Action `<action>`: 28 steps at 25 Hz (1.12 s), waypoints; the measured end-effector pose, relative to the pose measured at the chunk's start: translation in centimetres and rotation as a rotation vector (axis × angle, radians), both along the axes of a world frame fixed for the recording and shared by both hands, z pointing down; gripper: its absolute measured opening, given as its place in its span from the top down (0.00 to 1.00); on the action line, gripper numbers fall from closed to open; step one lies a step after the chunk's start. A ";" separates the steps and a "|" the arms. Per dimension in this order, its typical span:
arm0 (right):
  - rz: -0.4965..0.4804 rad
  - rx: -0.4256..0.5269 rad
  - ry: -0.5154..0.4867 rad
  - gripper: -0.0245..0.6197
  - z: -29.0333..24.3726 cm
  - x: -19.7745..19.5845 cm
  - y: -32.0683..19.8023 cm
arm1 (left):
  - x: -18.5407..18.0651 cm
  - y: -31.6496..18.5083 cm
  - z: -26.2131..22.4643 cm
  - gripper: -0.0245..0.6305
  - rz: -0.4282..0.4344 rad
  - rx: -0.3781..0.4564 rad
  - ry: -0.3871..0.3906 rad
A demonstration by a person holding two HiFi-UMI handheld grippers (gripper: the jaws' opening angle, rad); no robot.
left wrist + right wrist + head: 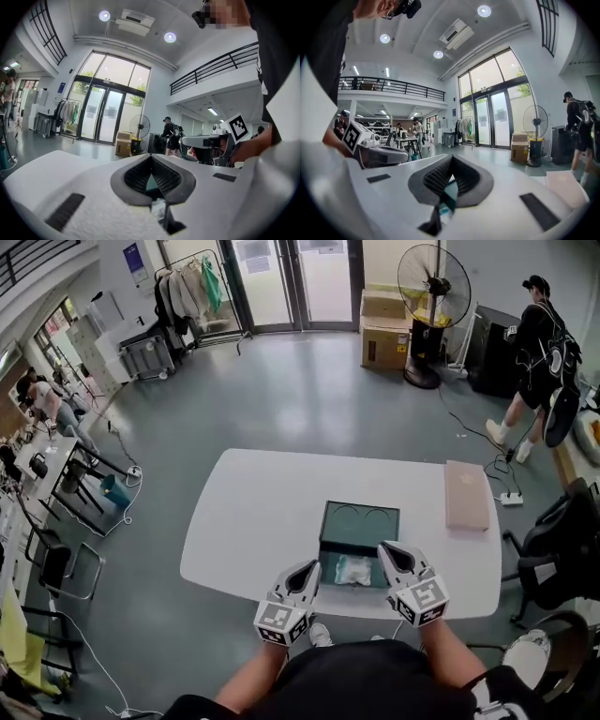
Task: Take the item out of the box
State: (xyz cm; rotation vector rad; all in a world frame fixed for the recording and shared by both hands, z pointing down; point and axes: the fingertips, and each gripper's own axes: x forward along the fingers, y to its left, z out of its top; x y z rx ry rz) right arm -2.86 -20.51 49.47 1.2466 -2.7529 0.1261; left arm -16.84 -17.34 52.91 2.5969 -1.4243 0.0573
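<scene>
An open dark green box (359, 519) sits on the white table (253, 512) near its front edge. Inside its near half lies the item (354, 569), a small thing in clear plastic wrap. My left gripper (307, 570) hovers at the box's front left corner, jaws shut and empty. My right gripper (392, 554) hangs over the front right corner, also shut and empty. In the left gripper view the shut jaws meet at their tips (151, 161), with the wrapped item (159, 208) showing through the gap below. The right gripper view shows the same past its own jaws (451, 164).
A flat beige lid (466, 494) lies at the table's right end. A black chair (562, 549) stands close on the right. A standing fan (433, 296), cardboard boxes (384, 329) and a walking person (534, 362) are at the far side. Desks and chairs line the left.
</scene>
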 end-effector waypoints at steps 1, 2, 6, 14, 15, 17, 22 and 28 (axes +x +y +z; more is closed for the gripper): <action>0.016 -0.003 0.003 0.95 0.3 -0.1 0.0 | 0.0 -0.3 0.2 0.95 0.019 0.005 -0.009; 0.033 -0.005 0.006 0.95 0.5 -0.1 0.1 | 0.0 -0.5 0.4 0.95 0.037 0.010 -0.017; 0.097 -0.009 0.024 0.95 1.1 -0.4 0.5 | -0.5 -0.8 1.3 0.95 0.104 -0.003 -0.019; 0.052 -0.081 0.143 0.95 4.5 1.3 0.1 | 1.5 -2.1 2.1 0.95 0.159 -0.022 -0.037; 0.029 -0.097 0.173 0.95 5.3 1.4 0.1 | 1.7 -2.3 2.4 0.95 0.157 -0.030 -0.036; -0.034 -0.134 0.232 0.85 6.9 1.2 0.1 | 1.9 -2.8 2.7 0.95 0.145 -0.038 -0.031; -0.178 -0.196 0.379 0.75 10.8 0.2 -0.1 | 1.6 -3.5 3.3 0.95 0.111 -0.056 -0.025; -0.374 -0.237 0.576 0.66 15.4 -1.7 0.1 | 1.5 -3.4 4.6 0.95 0.066 -0.098 -0.030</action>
